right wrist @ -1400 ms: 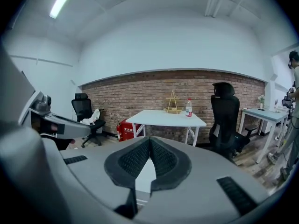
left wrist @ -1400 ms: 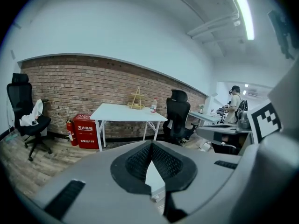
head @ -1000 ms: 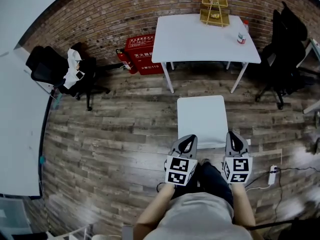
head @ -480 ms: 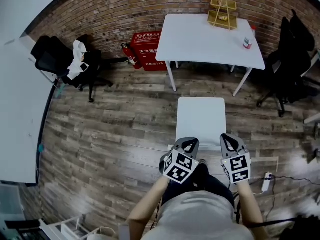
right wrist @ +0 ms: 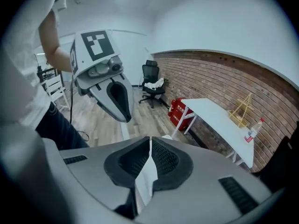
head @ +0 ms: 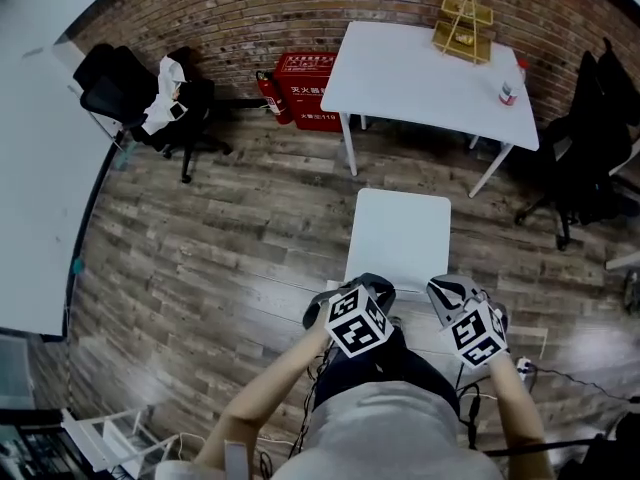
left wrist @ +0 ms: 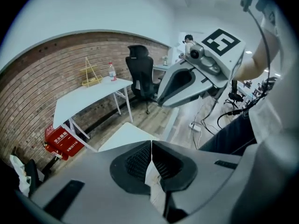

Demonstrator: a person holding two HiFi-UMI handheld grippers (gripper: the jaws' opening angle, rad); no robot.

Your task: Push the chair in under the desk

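Observation:
The white chair (head: 401,237) stands on the wood floor, a gap short of the white desk (head: 425,71) by the brick wall. My left gripper (head: 371,285) is shut and empty at the chair's near left edge. My right gripper (head: 443,290) is shut and empty at its near right edge. Whether either touches the chair I cannot tell. In the left gripper view the shut jaws (left wrist: 151,143) point at the chair (left wrist: 122,136) and desk (left wrist: 88,99). In the right gripper view the jaws (right wrist: 149,139) meet, with the desk (right wrist: 219,120) ahead.
A wooden rack (head: 465,18) and a bottle (head: 510,90) stand on the desk. A red extinguisher box (head: 305,93) sits left of it. Black office chairs stand at the left (head: 140,103) and right (head: 590,138). A power strip (head: 525,368) with cables lies beside my right leg.
Both grippers have rolled, so their marker cubes now sit tilted, and both have drawn slightly nearer to the person. The chair and desk have kept their places.

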